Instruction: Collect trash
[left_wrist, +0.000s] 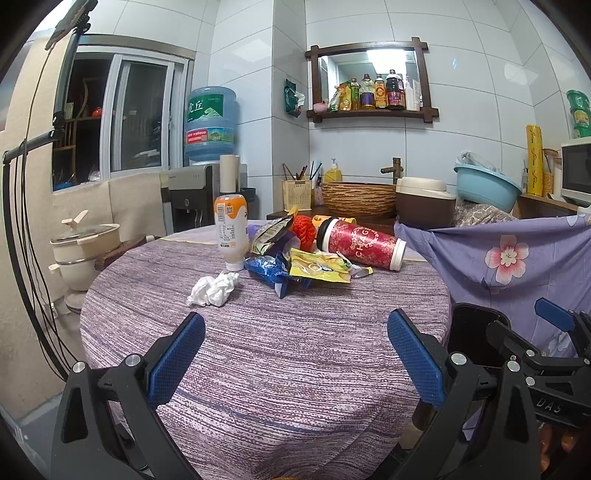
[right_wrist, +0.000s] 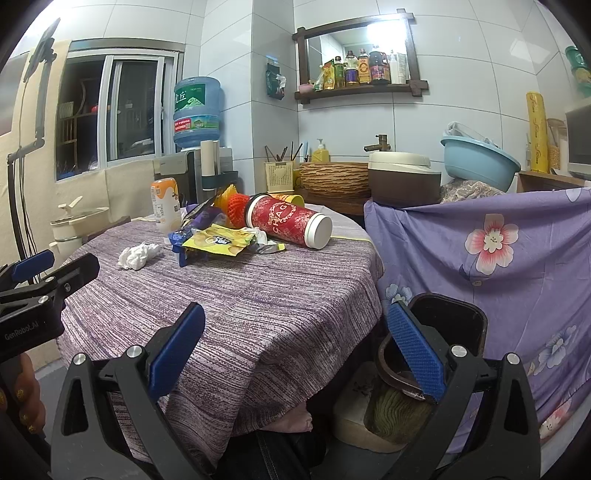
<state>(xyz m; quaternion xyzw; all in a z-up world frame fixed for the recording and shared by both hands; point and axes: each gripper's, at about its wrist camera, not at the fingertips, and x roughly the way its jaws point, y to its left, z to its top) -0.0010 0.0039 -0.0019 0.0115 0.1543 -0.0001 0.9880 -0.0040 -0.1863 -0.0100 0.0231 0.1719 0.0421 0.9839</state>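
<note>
Both my left gripper (left_wrist: 295, 354) and right gripper (right_wrist: 295, 354) stand wide apart and empty over the near table (left_wrist: 295, 369) edge. Trash clusters at 12 o'clock: crumpled tissue (left_wrist: 214, 288), yellow wrapper (left_wrist: 317, 269), blue wrapper (left_wrist: 269, 271), red cup (left_wrist: 360, 243) lying on its side. The dark bin (right_wrist: 450, 321) sits at 3 o'clock. Risk: reaching for wrappers, I may nudge the cup, which could roll off, or topple the inverted bottle (left_wrist: 231, 229).

Even, cool indoor light; brightest glare sits in the mirror (left_wrist: 369, 74) (right_wrist: 360, 48), with sheen on the wall tiles (left_wrist: 480, 66). Window (left_wrist: 110, 118) dark. Shadows soft. Focus sharp centrally; fisheye bending and black vignetting at the edges.
</note>
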